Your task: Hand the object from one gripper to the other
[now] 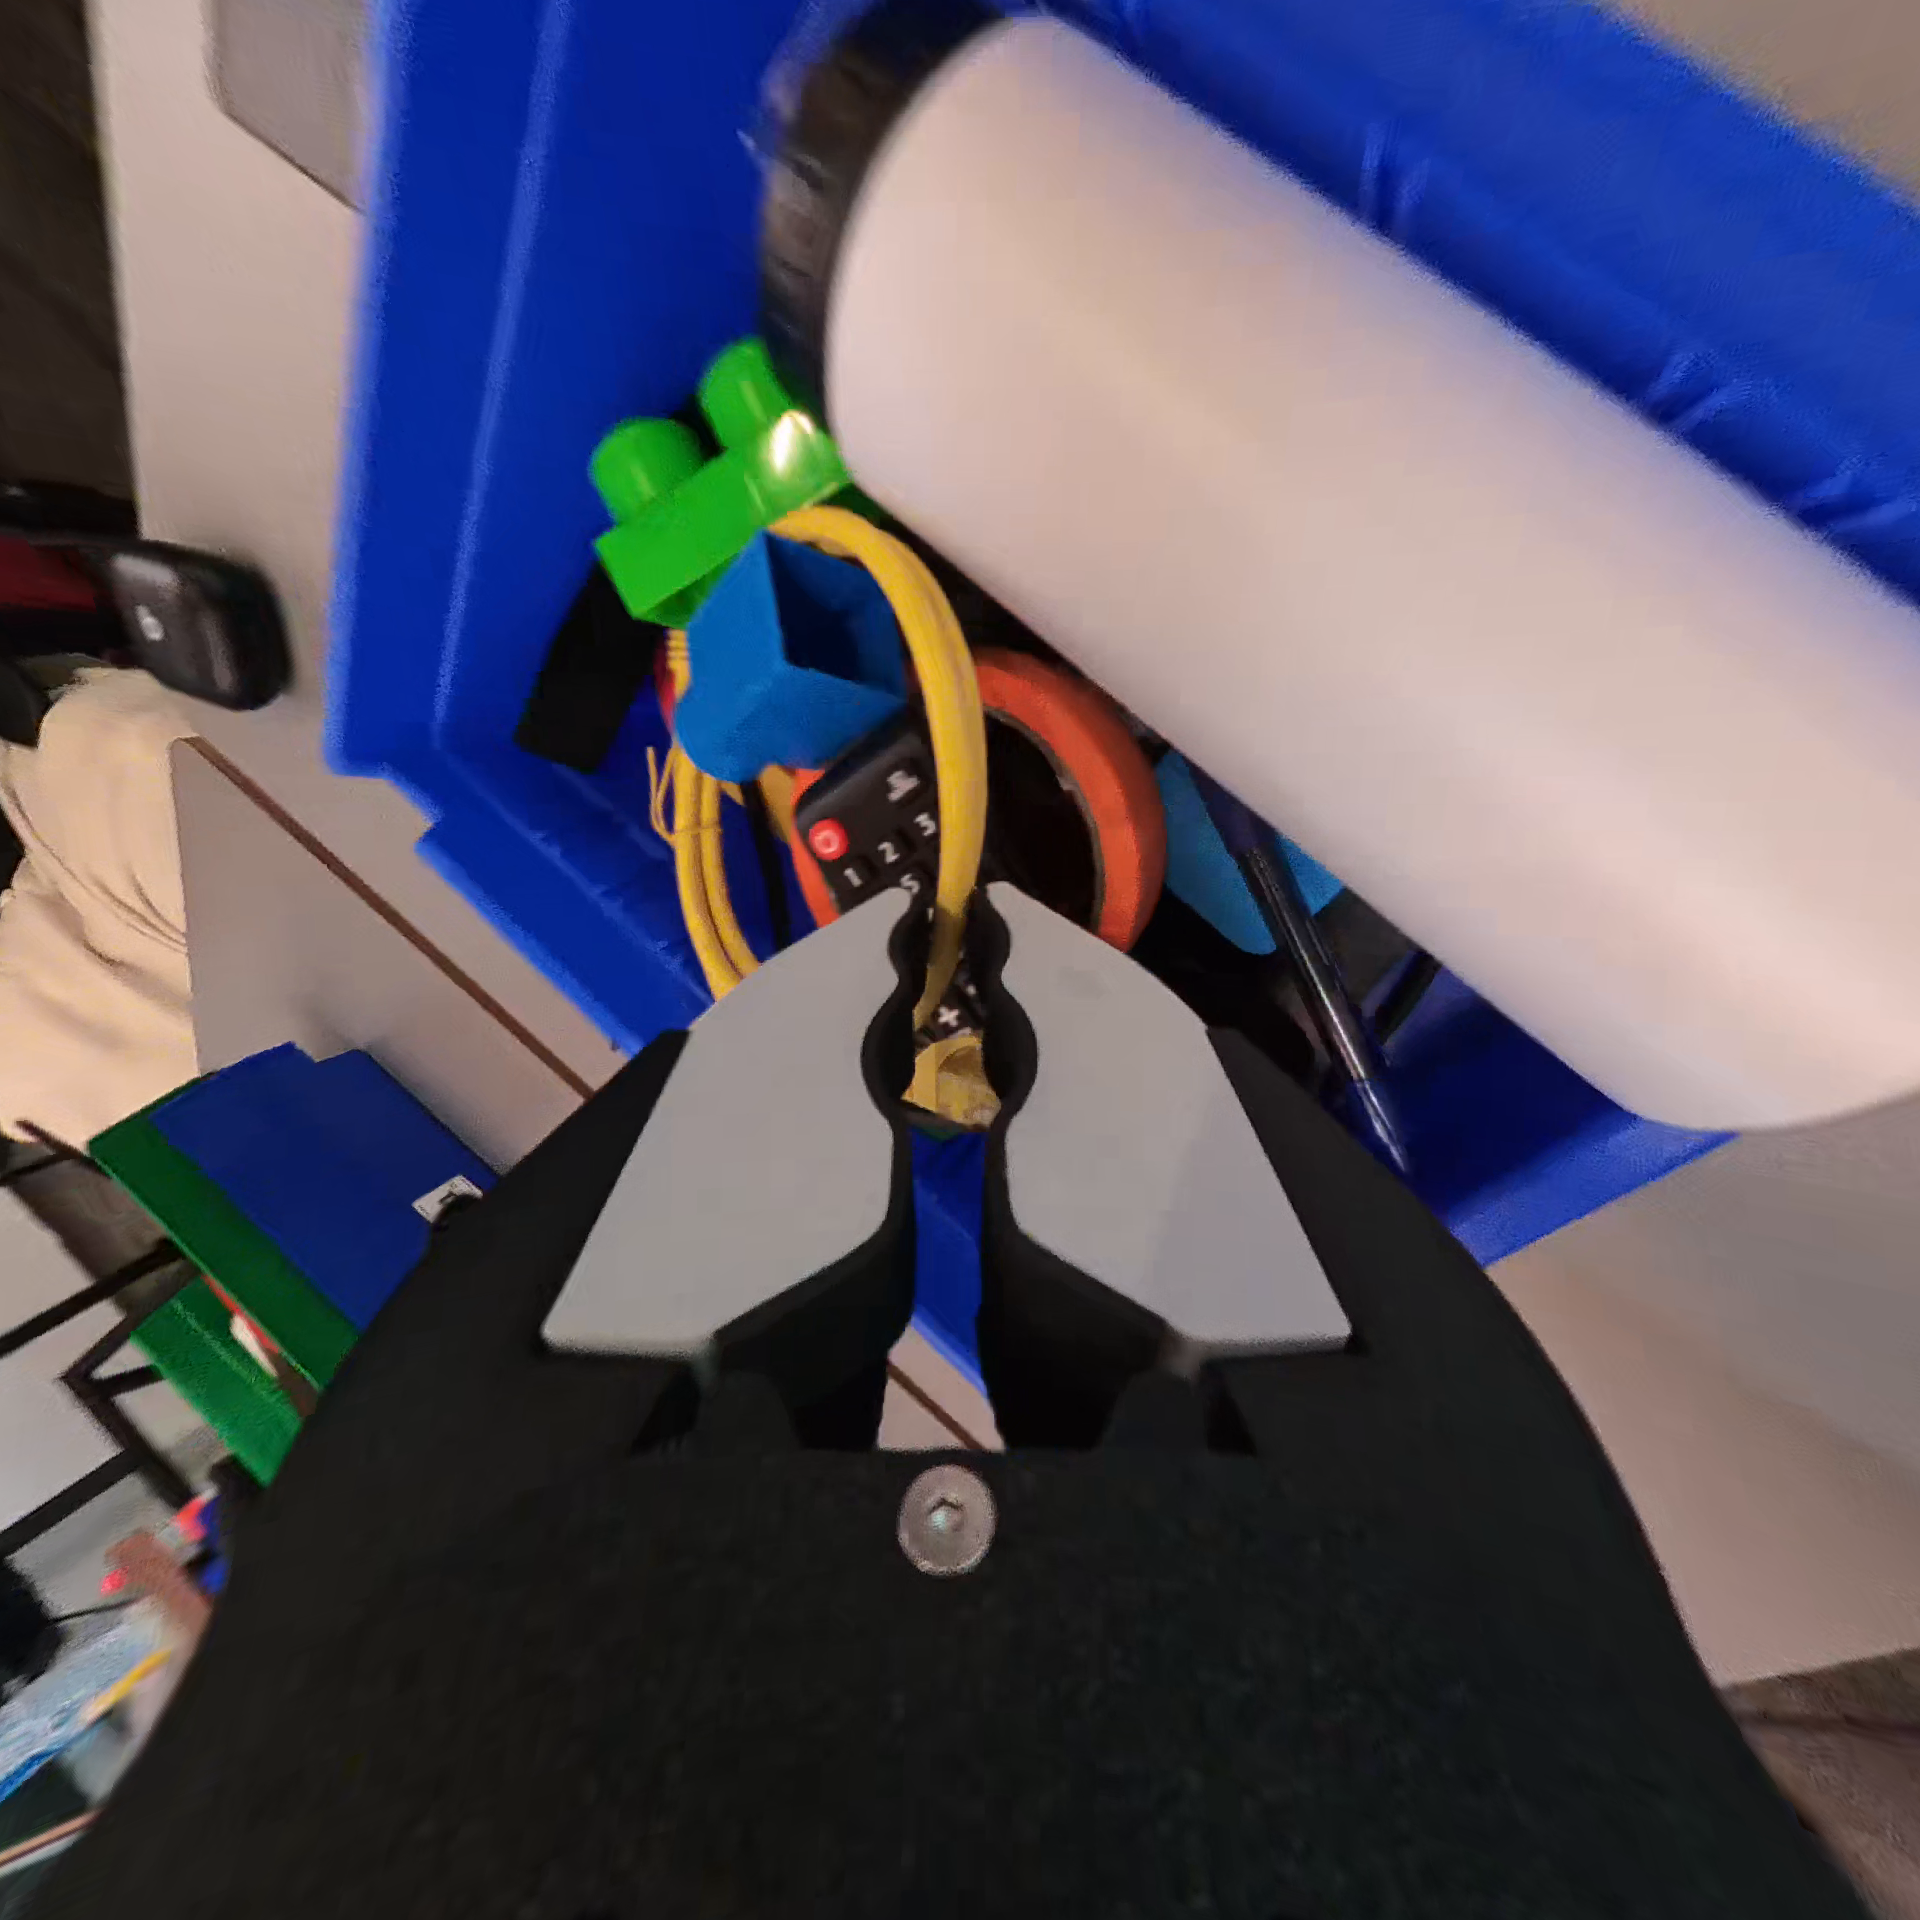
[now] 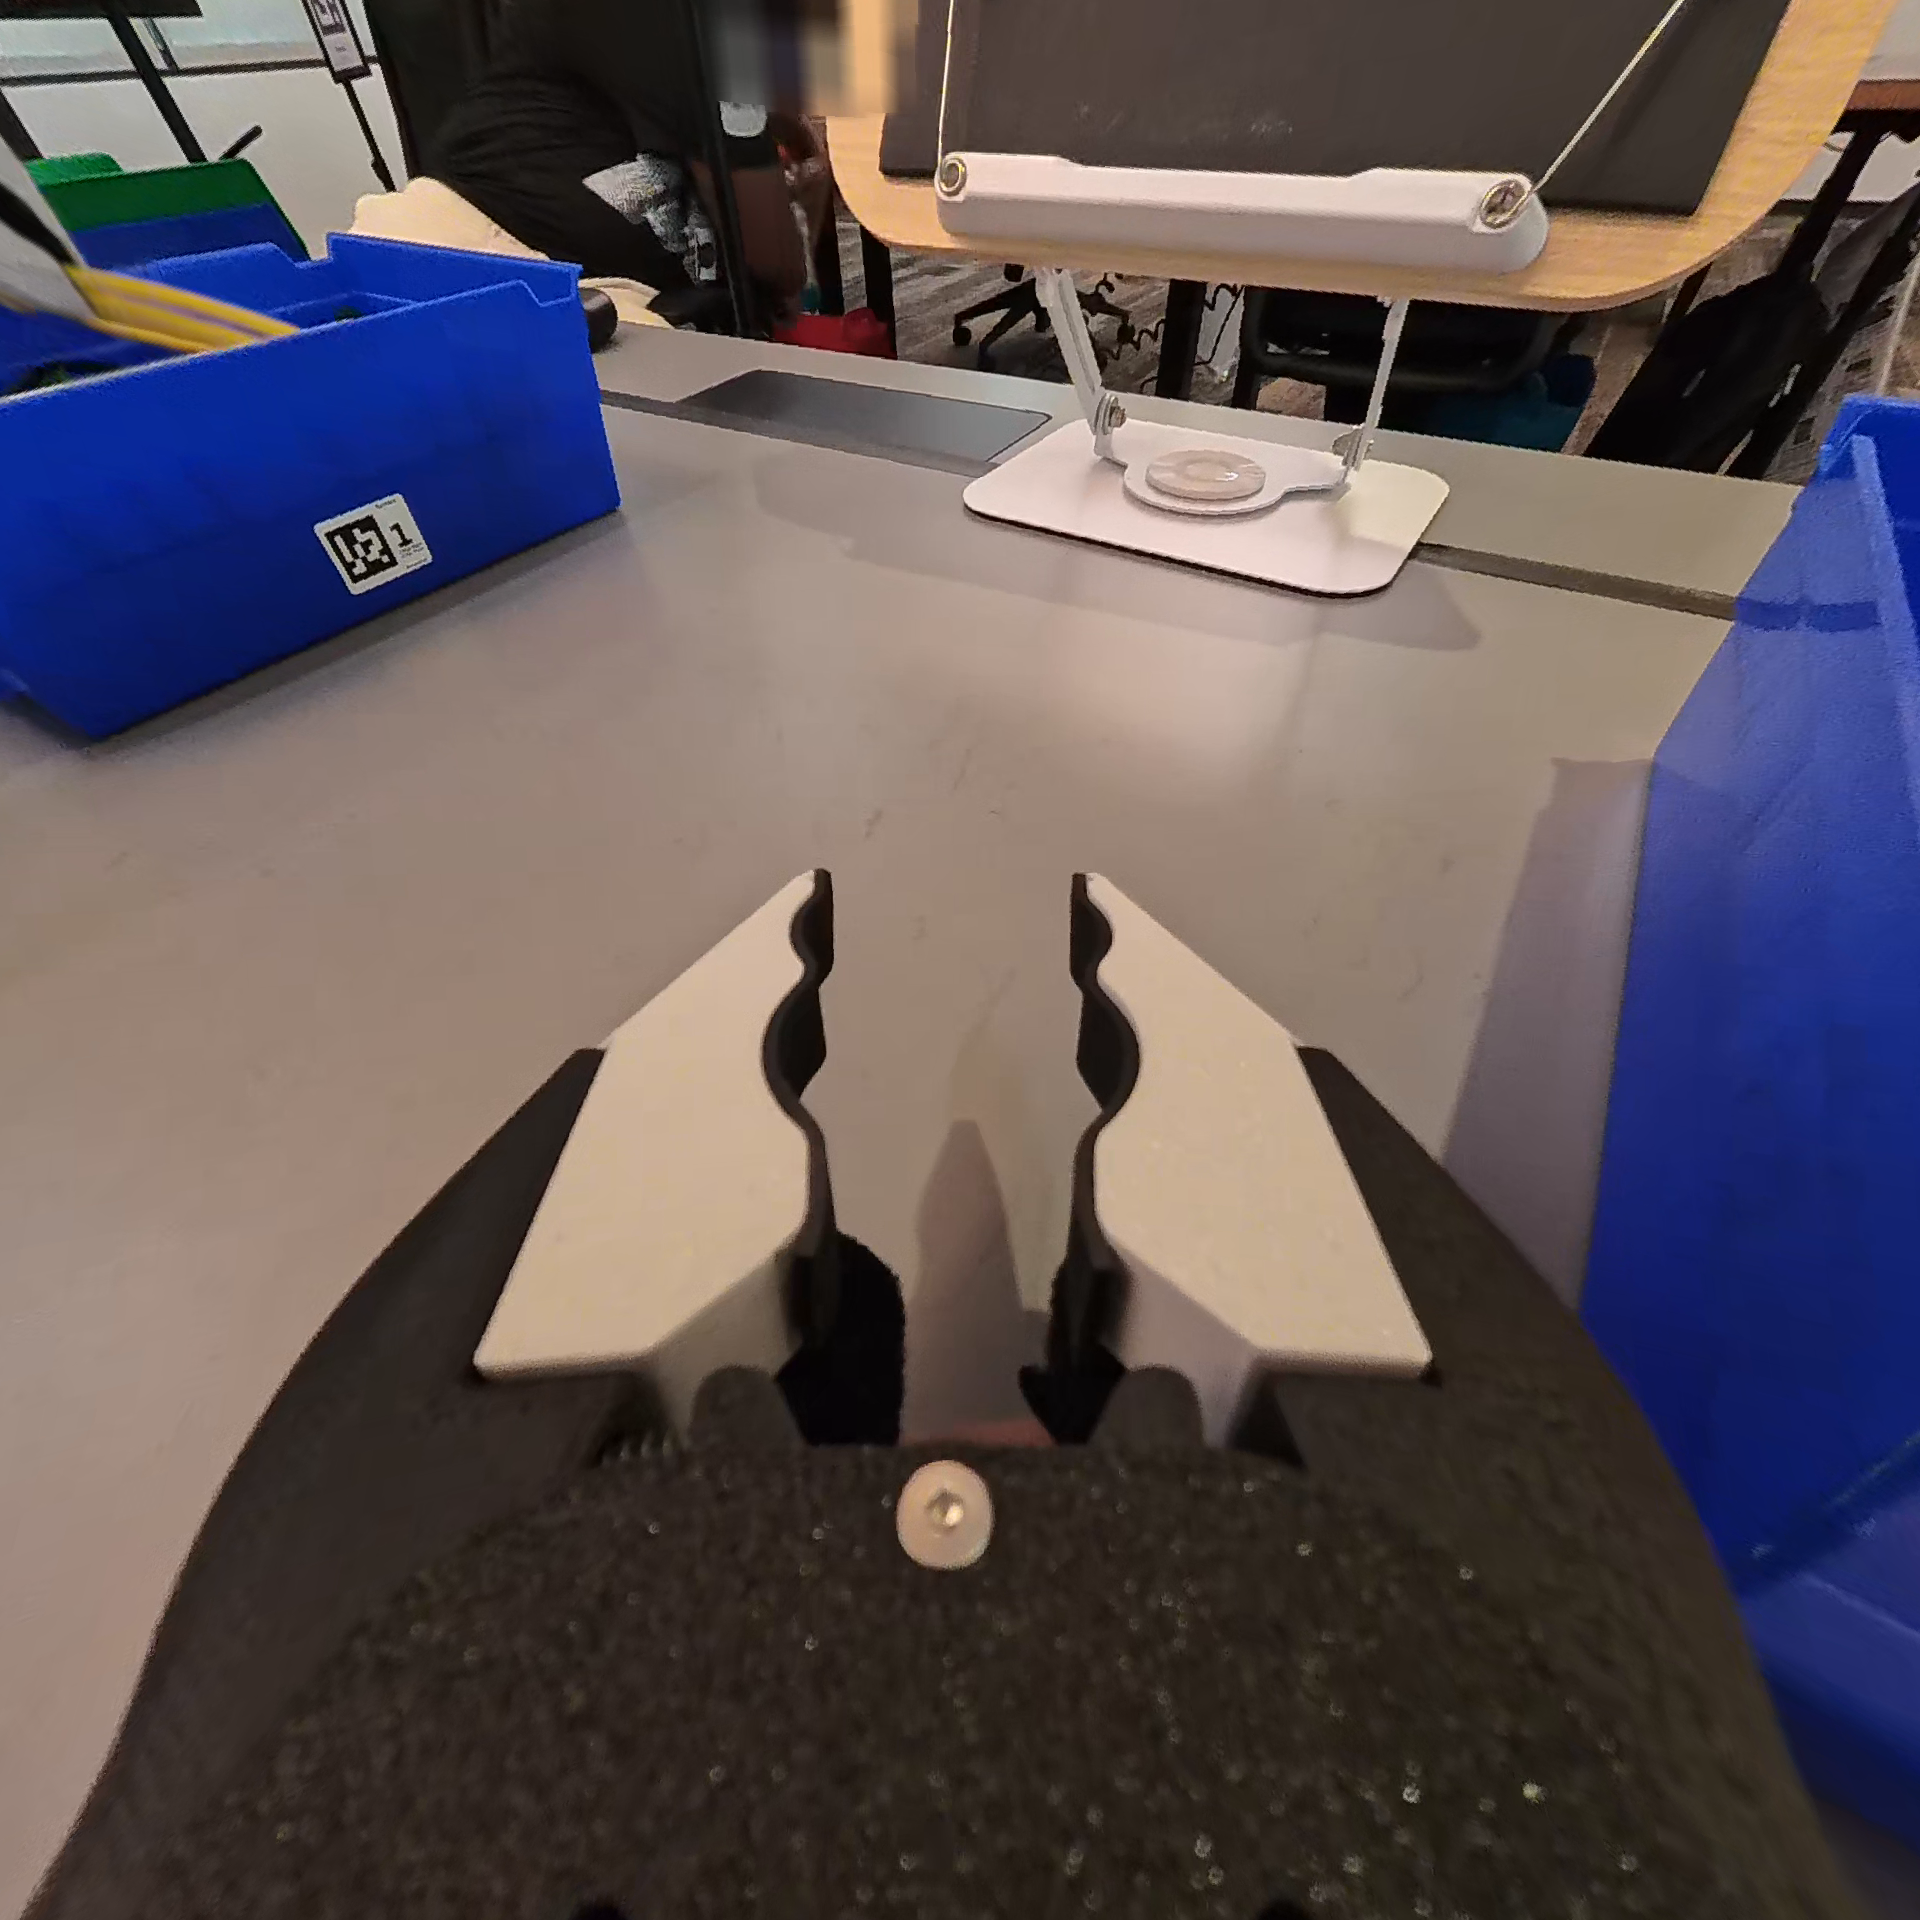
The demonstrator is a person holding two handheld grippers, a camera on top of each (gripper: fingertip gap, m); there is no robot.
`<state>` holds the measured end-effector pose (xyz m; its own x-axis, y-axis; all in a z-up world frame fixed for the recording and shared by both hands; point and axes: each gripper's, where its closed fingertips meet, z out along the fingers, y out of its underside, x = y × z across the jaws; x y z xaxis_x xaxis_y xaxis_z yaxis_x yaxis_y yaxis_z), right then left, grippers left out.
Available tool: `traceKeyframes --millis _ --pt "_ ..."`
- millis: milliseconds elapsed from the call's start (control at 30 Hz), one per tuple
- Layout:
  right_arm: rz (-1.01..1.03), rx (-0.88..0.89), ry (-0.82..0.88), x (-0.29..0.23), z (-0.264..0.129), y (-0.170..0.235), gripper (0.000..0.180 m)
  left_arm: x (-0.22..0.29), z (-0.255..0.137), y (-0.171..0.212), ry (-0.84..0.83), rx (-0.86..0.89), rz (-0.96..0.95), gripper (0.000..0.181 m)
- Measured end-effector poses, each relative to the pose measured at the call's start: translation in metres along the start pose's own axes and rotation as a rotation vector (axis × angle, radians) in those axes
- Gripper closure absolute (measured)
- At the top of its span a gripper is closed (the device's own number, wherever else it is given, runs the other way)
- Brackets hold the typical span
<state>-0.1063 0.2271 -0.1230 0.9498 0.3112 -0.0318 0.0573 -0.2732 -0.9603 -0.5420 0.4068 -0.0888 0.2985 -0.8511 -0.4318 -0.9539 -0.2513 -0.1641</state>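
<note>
The left gripper (image 1: 948, 914) has its fingers pinched shut on a loop of the yellow cable (image 1: 951, 727) over the blue bin (image 1: 457, 436), probably to lift it clear for the handover. In that bin lie a green toy brick (image 1: 707, 499), a blue plastic block (image 1: 790, 665), a remote control (image 1: 873, 831), an orange tape roll (image 1: 1101, 790) and a big white roll (image 1: 1299, 582). The right gripper (image 2: 951, 904), well off from the bin, waits over the grey table (image 2: 831, 727), fingers apart and empty.
</note>
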Motion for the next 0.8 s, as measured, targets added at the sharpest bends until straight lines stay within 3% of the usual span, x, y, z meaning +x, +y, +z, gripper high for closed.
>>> traceKeyframes --millis 300,467,667,800 --pt "0.005 0.002 -0.014 -0.005 0.001 -0.001 0.134 -0.028 -0.074 -0.015 -0.031 0.22 -0.063 0.175" --pt "0.014 0.008 -0.028 -0.008 0.001 -0.002 0.134 -0.028 -0.113 -0.045 0.006 0.486 -0.175 0.175" --pt "0.04 0.013 -0.053 -0.01 0.0 -0.003 0.134 -0.002 -0.117 -0.045 0.147 0.653 -0.315 0.175" --pt "0.029 0.007 -0.056 -0.012 -0.001 -0.002 0.134 -0.001 -0.111 -0.012 0.14 0.606 -0.395 0.175"
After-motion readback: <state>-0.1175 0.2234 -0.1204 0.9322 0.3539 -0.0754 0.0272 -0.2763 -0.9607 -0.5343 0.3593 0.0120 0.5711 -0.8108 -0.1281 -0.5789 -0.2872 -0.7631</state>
